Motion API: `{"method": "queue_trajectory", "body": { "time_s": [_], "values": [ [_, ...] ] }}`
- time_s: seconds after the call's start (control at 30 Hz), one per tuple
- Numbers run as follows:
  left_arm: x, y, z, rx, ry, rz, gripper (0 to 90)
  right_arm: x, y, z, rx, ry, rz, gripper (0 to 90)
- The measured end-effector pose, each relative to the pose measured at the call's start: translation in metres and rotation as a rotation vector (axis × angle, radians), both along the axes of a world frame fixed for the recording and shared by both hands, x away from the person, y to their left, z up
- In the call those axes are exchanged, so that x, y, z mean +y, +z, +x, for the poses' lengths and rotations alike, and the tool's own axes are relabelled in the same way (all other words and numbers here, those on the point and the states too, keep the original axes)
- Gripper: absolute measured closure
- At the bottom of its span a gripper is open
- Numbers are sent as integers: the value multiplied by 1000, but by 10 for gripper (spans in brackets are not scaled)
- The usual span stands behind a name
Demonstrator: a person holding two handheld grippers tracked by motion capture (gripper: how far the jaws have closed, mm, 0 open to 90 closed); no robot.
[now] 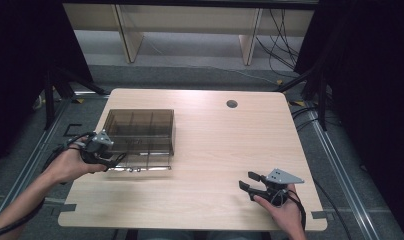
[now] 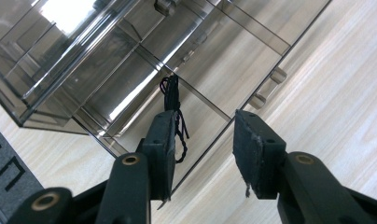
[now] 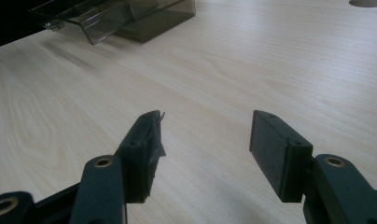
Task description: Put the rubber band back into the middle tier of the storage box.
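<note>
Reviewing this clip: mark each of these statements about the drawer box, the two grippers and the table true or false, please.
1. The smoky clear drawer box sits on the left half of the table. True.
2. The right gripper is clamped on the box. False: it hovers near the table's front right, jaws open and empty, well apart from the box.
3. A drawer of the box is pulled out toward the person. True.
4. The left gripper has its jaws shut tight. False: they stand apart, over the pulled-out drawer.
5. A small black cord lies in a drawer compartment. True.
6. The table has no hole. False: a round hole sits near its far edge.
</note>
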State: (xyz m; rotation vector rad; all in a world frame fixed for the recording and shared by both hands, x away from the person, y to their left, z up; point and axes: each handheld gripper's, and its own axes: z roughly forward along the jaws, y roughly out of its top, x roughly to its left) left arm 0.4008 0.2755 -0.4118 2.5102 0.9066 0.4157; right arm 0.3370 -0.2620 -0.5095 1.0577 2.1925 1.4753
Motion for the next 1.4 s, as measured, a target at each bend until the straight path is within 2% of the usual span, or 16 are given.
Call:
{"method": "queue_trajectory", "body": {
  "time_s": [0.07,0.1,0.27,0.3,0.37,0.4,0.47,0.63,0.77,0.8,0.9,1.0,1.1,1.2,1.23,1.4],
  "values": [
    [1,0,-2,-6,8,-6,589,0,0,0,-1,0,-2,443],
    [1,0,-3,-22,19,-20,591,2,0,-2,33,-8,15,443],
    [2,1,-11,-59,65,-83,591,0,0,-1,-5,-6,-6,443],
    [2,1,-13,-59,80,-100,591,2,1,-3,42,-14,17,443],
    [0,-2,-18,-81,124,-154,591,1,0,-2,12,-11,6,443],
    [2,-2,-20,-93,124,-151,591,2,1,-3,37,-13,14,443],
    [3,-3,-23,-108,139,-178,590,1,0,0,2,6,12,443],
    [6,-7,-31,-153,171,-229,581,0,0,-1,-2,-4,1,443],
    [6,-11,-37,-188,168,-218,573,1,0,0,1,3,1,443],
    [5,-13,-39,-196,188,-249,573,2,-1,0,-1,3,11,443],
    [6,-15,-42,-230,166,-207,568,0,1,-1,4,1,-1,443],
    [3,-18,-50,-241,211,-203,560,0,0,-1,-5,-4,0,444],
    [3,-22,-52,-280,209,-221,553,1,0,-1,-1,4,4,443],
    [-2,-26,-60,-290,292,-284,551,0,1,-1,2,0,-3,444],
    [0,-25,-61,-295,268,-262,550,0,1,-1,2,0,-4,444],
    [-4,-31,-70,-332,311,-321,542,1,0,-1,-2,1,0,444]
  ]
}}
